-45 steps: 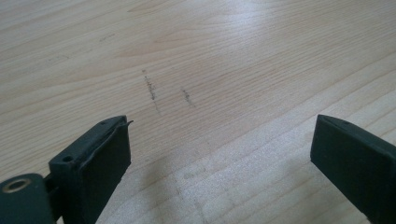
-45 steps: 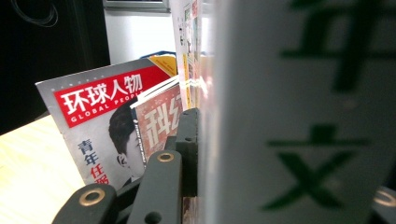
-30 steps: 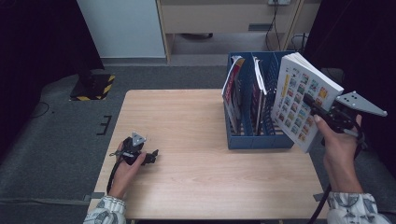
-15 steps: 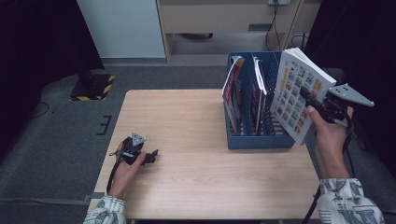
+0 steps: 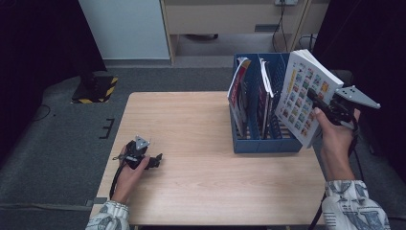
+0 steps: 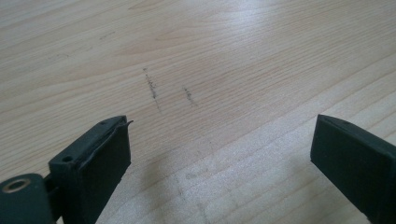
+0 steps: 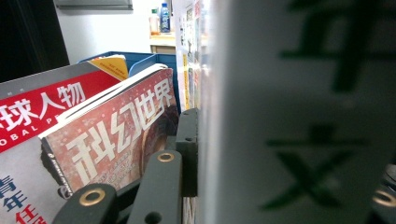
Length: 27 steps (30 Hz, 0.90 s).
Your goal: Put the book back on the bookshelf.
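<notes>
Pale wood table [image 5: 191,120], scuffed; grey carpet floor [image 5: 57,143]; white cabinet [image 5: 127,28] behind.

Thick white book [image 5: 306,96] with colourful grid cover, tilted, aloft beside blue rack [image 5: 268,143]

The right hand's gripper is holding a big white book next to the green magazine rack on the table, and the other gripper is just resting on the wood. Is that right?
Almost. The magazine rack is blue, not green, as the high view shows. The rest stands: the right gripper holds the big white book beside it, and the left gripper rests on the wooden table.
</notes>
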### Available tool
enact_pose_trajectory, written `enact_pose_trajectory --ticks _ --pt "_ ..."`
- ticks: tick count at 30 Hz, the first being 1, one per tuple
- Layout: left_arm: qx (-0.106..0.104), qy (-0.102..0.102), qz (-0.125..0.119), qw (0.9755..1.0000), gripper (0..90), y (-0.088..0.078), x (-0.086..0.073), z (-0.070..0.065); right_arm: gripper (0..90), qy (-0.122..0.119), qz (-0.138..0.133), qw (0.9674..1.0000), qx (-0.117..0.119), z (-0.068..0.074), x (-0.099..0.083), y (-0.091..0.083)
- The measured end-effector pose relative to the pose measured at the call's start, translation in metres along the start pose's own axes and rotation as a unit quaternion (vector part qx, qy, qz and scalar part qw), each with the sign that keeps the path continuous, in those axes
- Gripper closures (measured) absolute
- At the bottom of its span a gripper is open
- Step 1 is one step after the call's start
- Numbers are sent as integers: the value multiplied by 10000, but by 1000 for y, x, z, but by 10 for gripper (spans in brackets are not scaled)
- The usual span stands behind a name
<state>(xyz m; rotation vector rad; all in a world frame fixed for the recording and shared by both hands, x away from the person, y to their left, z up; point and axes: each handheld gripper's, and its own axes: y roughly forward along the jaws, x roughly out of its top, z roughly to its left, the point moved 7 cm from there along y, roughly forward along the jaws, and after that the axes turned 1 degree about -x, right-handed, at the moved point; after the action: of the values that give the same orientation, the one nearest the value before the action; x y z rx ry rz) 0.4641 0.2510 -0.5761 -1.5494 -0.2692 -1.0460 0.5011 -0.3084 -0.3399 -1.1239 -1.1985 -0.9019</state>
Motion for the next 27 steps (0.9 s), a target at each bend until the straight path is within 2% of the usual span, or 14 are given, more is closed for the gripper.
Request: enact_pose_trajectory --ticks 6,15,27 --pt "-10 3 -18 10000 47 0 1 -1 740 85 -28 9999 -97 -6 1 1" --pt "-8 8 -3 10000 47 0 0 -1 740 119 -94 9998 -163 -14 7 -7" --pt "-9 21 -12 10000 47 1 1 -2 740 138 -101 9997 -182 -18 8 -14"
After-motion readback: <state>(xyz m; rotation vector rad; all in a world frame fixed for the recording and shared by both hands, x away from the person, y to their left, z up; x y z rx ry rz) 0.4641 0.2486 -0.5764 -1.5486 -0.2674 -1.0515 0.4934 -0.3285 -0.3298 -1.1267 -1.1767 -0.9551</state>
